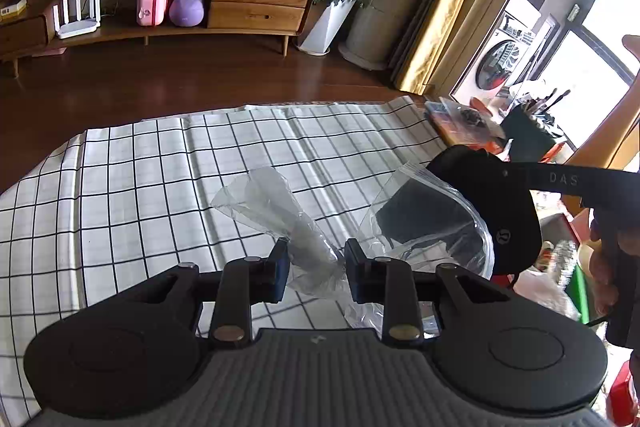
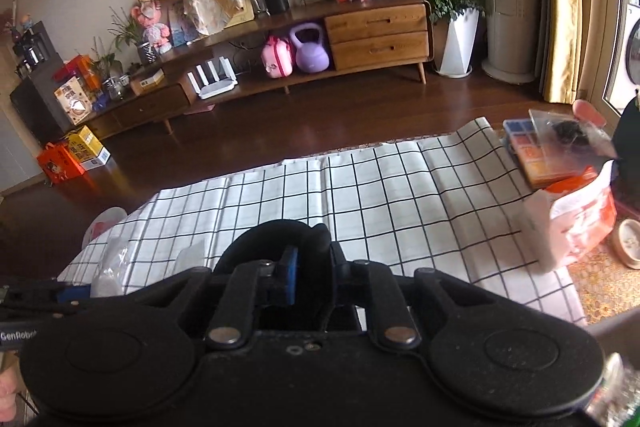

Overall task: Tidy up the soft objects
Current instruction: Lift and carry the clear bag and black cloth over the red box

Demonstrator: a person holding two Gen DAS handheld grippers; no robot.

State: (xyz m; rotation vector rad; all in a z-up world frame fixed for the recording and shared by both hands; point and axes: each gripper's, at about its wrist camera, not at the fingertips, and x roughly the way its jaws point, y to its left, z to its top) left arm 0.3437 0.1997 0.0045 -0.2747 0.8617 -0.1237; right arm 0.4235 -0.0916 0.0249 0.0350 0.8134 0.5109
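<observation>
My left gripper is shut on the edge of a clear zip bag, with bunched plastic between its fingers above the checked tablecloth. A black cap with a small round logo hangs at the bag's open mouth, its front part inside the bag. My right gripper is shut on the black cap, which bulges up between its blue-padded fingers. In the left wrist view the right gripper's arm reaches in from the right.
A paint palette with a small bag on it and an orange and white bag lie at the table's right end. A wooden sideboard, a purple kettlebell and a potted plant stand across the wood floor.
</observation>
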